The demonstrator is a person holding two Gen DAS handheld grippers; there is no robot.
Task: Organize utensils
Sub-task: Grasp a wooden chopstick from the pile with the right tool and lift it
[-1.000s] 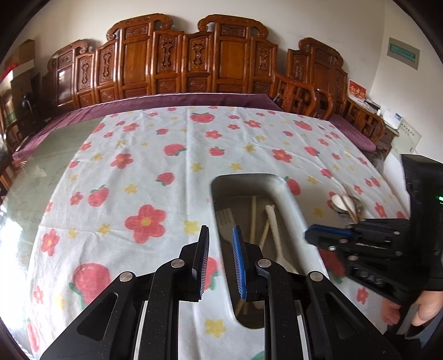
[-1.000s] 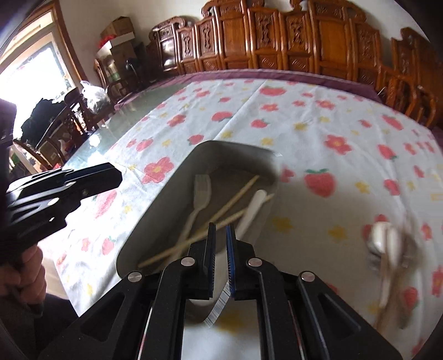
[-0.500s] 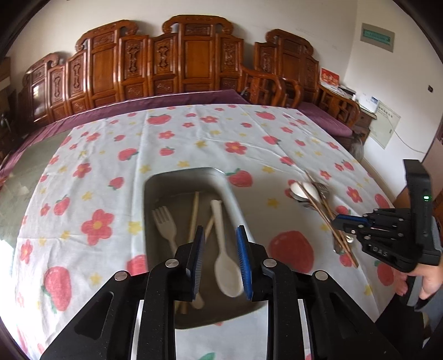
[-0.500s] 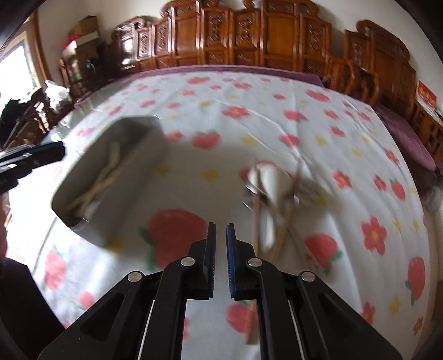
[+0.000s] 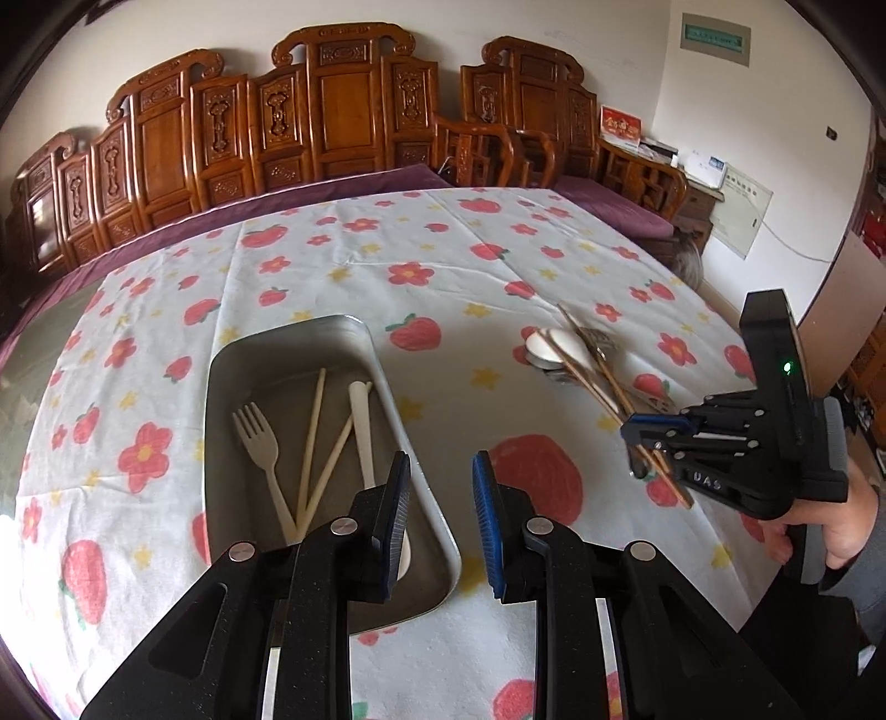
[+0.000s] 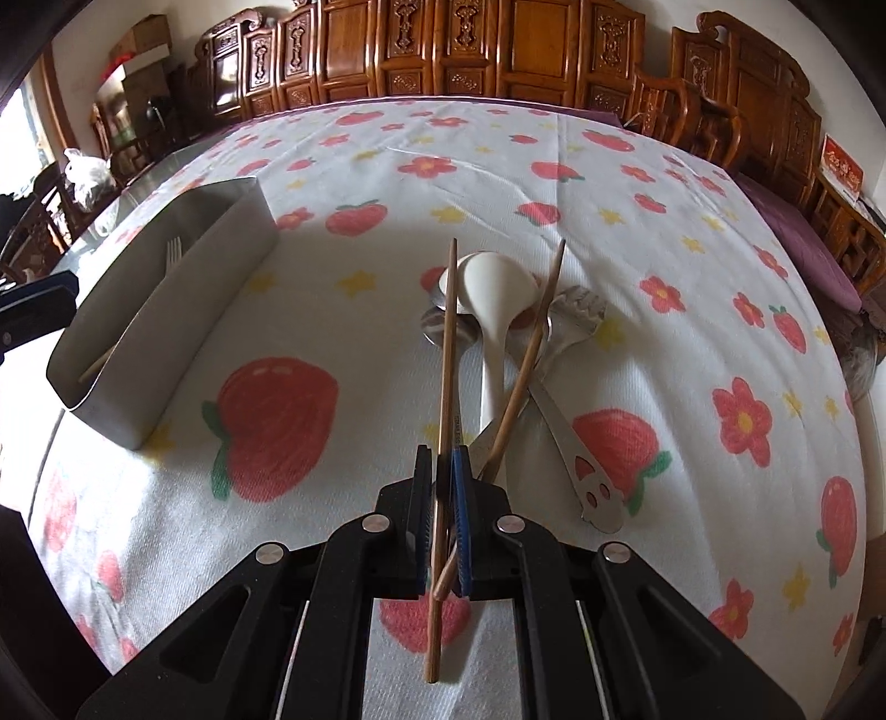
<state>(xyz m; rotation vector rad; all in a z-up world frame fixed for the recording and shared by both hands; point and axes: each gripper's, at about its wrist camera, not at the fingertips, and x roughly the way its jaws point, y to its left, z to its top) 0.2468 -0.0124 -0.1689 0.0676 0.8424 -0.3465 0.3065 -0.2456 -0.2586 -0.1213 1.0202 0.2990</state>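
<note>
Right gripper (image 6: 441,487) fingers pinch two brown wooden chopsticks (image 6: 446,354) over the floral-clothed desk (image 6: 637,232); lift both level toward the metal tray (image 6: 183,288); left gripper (image 5: 440,512) fingers spread, empty

Matt metal tray (image 5: 421,487), wooden chopsticks (image 6: 446,354)

- A white tablecloth (image 5: 354,260) printed with red strawberries, red flowers and yellow stars covers the table, with creases running across its far part.
- A purple cloth (image 5: 166,230) shows beyond the far edge of the tablecloth.
- Carved wooden chairs (image 5: 338,111) stand in a row along the wall behind the table (dark reddish-brown, with panelled backs).
- A green-framed sign (image 5: 714,39) hangs high on the white wall at the right.
- A cardboard box (image 6: 147,33) sits up high at the far left in the right wrist view.
</note>
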